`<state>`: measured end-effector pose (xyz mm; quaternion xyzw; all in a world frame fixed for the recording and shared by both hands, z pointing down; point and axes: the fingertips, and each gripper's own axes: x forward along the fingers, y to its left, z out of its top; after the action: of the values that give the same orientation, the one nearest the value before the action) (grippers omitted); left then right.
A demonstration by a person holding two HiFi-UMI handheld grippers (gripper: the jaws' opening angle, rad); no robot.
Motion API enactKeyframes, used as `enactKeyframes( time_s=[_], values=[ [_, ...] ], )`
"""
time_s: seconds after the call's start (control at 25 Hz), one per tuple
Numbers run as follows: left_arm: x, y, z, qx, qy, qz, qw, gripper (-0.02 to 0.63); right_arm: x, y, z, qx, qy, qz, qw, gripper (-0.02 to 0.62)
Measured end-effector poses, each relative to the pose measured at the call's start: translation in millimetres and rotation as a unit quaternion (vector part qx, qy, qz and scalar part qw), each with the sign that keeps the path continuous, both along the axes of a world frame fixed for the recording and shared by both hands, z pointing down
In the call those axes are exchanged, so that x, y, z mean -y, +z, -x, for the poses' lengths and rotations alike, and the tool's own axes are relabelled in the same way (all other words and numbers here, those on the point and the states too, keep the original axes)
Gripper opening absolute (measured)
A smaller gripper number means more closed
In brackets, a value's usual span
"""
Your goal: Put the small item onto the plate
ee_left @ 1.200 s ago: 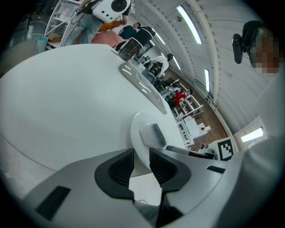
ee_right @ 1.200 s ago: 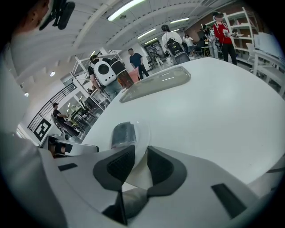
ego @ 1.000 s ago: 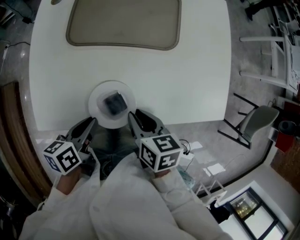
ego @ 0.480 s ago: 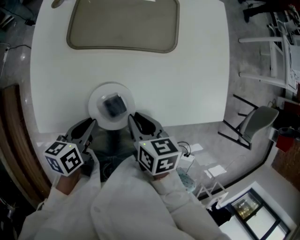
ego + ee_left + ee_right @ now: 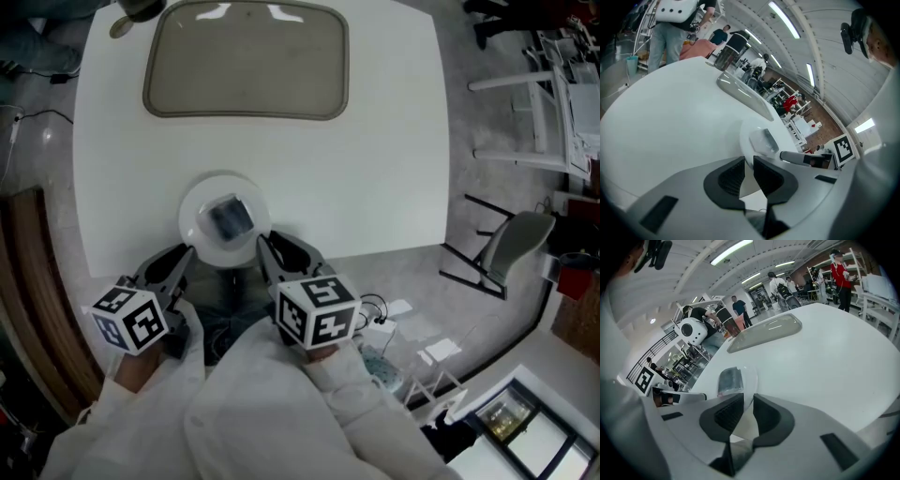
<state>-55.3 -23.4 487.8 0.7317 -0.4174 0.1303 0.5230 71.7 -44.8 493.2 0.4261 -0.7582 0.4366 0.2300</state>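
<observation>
1. Resting on the white plate [image 5: 192, 202] near the near edge of the white table [image 5: 375, 141] is the small item [image 5: 230, 217], a dark grey, squarish, somewhat glossy block. It lies roughly at the plate's middle and no gripper touches it.
2. The left gripper [image 5: 181, 253] hangs just off the table edge, near the plate's left side. In its own view the jaws stand slightly apart with a narrow gap. Only bare table shows through the gap, so it holds nothing.
3. The right gripper [image 5: 268, 242] sits just beside the plate's right rim. Its jaws are closing, and the right gripper view shows nothing between them, only the plate's edge beyond the tips.
4. Both gripper views show the item on the plate ahead of the jaws, apart from them and free of any grip.
5. A shallow grey-beige tray [image 5: 244, 56] lies at the far side of the table, well apart from the plate, and is empty as far as I can see.
6. Judging by the layout, the placing step looks done, since the item is on the plate and both grippers are empty.
7. The next move, I think, calls only for drawing both grippers clear. The right one should avoid nudging the rim it is so close to, which could slide the plate toward the table edge.
</observation>
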Motion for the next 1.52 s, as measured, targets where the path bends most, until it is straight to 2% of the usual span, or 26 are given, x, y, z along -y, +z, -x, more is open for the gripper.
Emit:
enactKeyframes(
  time_s=[0.64,1.04,1.52],
  values=[
    [44.7,-32.8,16.2,0.002,0.047,-0.065,0.9968,0.058,32.1,-33.4,14.1,-0.005,0.042,-0.046,0.998,0.072],
    [65.5,-36.4,9.3,-0.004,0.06,-0.072,0.9956,0.058,54.8,-39.9,7.6,-0.016,0.053,-0.06,0.997,0.072],
    [135.3,-32.1,-4.1,0.003,0.056,-0.081,0.9951,0.058,131.0,-39.3,-4.1,-0.016,0.034,-0.07,0.997,0.071]
  ],
)
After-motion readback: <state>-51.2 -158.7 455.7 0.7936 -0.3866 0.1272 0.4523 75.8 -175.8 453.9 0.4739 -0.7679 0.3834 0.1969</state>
